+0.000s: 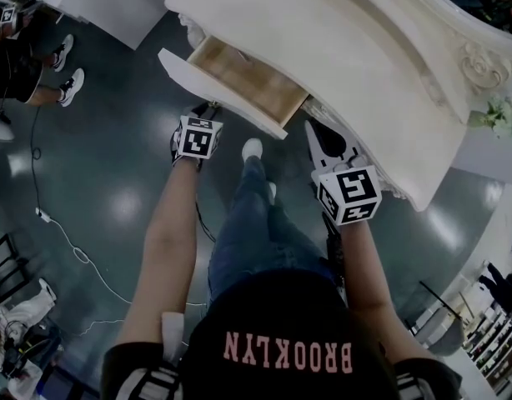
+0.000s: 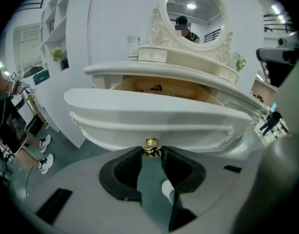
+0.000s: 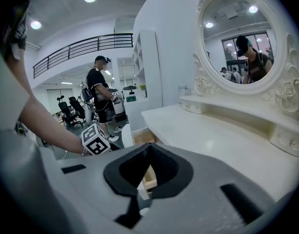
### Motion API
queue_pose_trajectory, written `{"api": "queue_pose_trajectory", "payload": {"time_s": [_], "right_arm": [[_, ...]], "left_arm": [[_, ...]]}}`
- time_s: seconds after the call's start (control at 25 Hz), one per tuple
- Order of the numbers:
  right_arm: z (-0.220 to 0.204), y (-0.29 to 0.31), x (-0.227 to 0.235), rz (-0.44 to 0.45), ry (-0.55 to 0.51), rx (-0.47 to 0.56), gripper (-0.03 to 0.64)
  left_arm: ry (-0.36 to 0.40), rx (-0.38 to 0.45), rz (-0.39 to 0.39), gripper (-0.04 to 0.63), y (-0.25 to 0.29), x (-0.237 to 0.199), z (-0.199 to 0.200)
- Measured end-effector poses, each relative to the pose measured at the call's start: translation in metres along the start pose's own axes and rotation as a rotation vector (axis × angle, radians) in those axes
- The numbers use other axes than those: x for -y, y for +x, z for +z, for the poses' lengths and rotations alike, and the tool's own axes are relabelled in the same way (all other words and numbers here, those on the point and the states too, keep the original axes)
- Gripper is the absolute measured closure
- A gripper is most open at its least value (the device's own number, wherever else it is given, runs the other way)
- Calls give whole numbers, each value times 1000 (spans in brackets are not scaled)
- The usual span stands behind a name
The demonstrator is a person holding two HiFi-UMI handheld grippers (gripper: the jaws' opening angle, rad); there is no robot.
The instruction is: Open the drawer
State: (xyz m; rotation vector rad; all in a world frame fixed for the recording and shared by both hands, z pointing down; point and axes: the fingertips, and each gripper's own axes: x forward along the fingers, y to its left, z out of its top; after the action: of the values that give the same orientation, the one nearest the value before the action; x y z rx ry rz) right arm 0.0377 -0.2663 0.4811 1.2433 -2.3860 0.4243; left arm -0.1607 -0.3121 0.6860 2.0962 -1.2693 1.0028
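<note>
Your left gripper is clenched on the brass knob of the drawer, a hold that lets you pull the front toward you. The drawer stands partly out on the left of the dressing table. Your right gripper is closed on nothing, right of the drawer and seemingly out of its path.

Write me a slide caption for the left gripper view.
Left gripper clamps the gold knob of the white vanity drawer, which stands partly open below the tabletop.
</note>
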Motion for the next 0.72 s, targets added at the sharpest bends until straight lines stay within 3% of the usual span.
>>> {"api": "queue_pose_trajectory", "payload": {"time_s": [0.72], "right_arm": [[-20,-33,-28,19,-33,-2,620]], "left_arm": [[-43,-7,37,476,-37,0,-39]]}}
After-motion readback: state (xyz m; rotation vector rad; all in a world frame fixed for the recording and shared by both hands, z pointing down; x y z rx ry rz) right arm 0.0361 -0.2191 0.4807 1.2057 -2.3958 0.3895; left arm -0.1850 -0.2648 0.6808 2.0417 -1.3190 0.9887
